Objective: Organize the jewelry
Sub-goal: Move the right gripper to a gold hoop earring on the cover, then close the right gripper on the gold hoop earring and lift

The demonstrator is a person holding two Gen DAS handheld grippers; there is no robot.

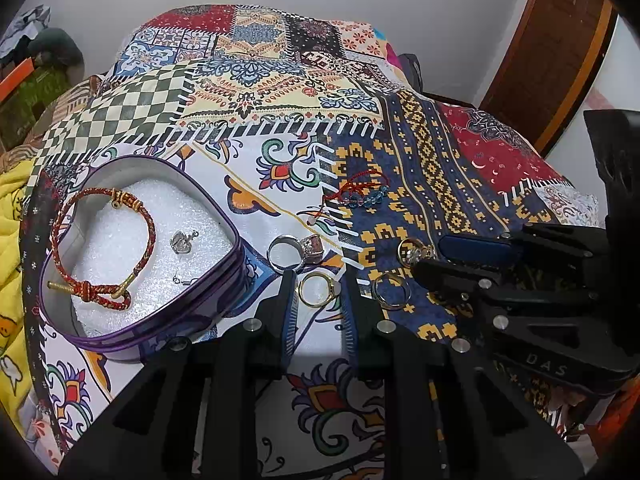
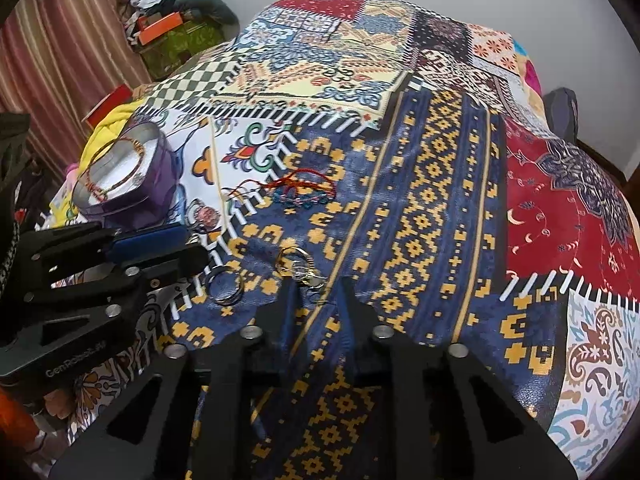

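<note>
My left gripper (image 1: 318,284) points down at the patchwork cloth, its pads closed on a plain gold ring (image 1: 316,290) that lies flat between them. Right beside it, my right gripper (image 2: 318,286) is shut on a gold ring with stones (image 2: 296,265) at its fingertips. That ring (image 1: 413,250) shows again in the left wrist view. A heart-shaped purple tin (image 1: 140,334) with white foam stands at the left. It holds a red braided bracelet (image 1: 150,224) and a silver pendant (image 1: 181,242).
Loose on the cloth are a silver band (image 1: 282,252), a chunky stone ring (image 1: 313,248), another silver ring (image 2: 226,286) and a red-thread bracelet with blue beads (image 2: 304,194). A yellow cloth (image 1: 12,240) lies left of the tin. A wall rises behind.
</note>
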